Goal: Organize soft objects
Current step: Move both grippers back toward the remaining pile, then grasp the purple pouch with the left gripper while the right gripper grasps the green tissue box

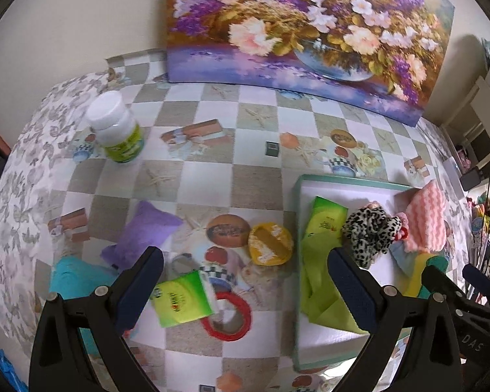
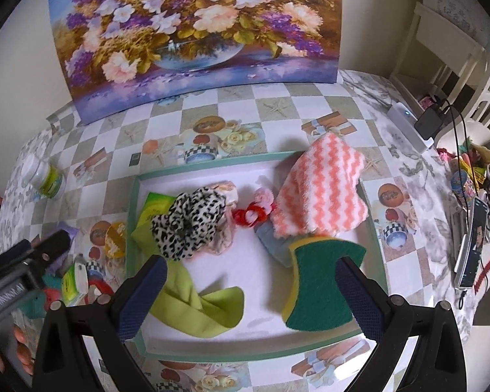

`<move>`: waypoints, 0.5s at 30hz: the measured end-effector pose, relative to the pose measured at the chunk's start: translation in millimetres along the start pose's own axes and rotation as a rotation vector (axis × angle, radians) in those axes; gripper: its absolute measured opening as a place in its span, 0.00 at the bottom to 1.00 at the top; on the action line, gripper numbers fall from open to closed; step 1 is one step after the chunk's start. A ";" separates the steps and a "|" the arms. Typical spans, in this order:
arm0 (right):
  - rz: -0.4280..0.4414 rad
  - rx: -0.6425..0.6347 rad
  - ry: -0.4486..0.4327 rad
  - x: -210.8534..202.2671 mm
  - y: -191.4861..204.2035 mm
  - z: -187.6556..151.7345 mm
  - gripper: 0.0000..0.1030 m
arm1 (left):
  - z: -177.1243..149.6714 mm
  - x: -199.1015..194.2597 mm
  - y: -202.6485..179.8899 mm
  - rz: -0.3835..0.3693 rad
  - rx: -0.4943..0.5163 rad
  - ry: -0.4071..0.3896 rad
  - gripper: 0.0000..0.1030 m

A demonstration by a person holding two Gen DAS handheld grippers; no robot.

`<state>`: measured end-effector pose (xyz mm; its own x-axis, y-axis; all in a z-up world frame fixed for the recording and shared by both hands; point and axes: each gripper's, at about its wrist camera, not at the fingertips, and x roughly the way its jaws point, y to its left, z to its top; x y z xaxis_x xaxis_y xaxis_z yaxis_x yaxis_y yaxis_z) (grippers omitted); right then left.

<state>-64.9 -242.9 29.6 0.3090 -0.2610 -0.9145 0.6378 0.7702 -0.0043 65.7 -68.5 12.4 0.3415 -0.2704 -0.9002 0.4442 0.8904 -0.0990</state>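
Observation:
A green-rimmed white tray (image 2: 261,356) (image 1: 297,215) holds a leopard scrunchie (image 2: 189,222) (image 1: 370,232), a lime cloth (image 2: 209,307) (image 1: 320,297), a pink zigzag towel (image 2: 320,189) (image 1: 426,219), a red-pink hair tie (image 2: 253,215) and a green-yellow sponge (image 2: 320,284). My right gripper (image 2: 251,294) is open above the tray, its right finger beside the sponge. My left gripper (image 1: 245,290) is open above a green tissue pack (image 1: 183,299), a red ring (image 1: 232,320) and a yellow puff (image 1: 271,243). A purple cloth (image 1: 143,232) and a teal cloth (image 1: 72,277) lie on the left.
A white jar with a green label (image 1: 119,127) (image 2: 44,176) stands at the far left. A flower painting (image 2: 192,36) leans on the wall behind. A power adapter with cables (image 2: 429,124) and clutter (image 2: 473,228) lie on the right.

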 end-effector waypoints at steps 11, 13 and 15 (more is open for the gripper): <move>0.091 -0.056 -0.017 5.6 35.8 4.4 1.00 | 1.8 -8.1 61.6 0.040 -0.132 -0.019 0.98; 0.115 -0.070 -0.017 7.6 44.5 4.3 1.00 | 1.9 -9.9 72.8 0.043 -0.159 -0.023 0.98; 0.146 -0.087 -0.015 9.6 55.1 3.9 1.00 | 1.2 -10.9 82.4 0.050 -0.178 -0.025 0.98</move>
<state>-24.0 -205.2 22.2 0.4048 -0.1511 -0.9018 0.5225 0.8476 0.0925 99.6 7.4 14.6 0.3809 -0.2313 -0.8952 0.2733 0.9531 -0.1300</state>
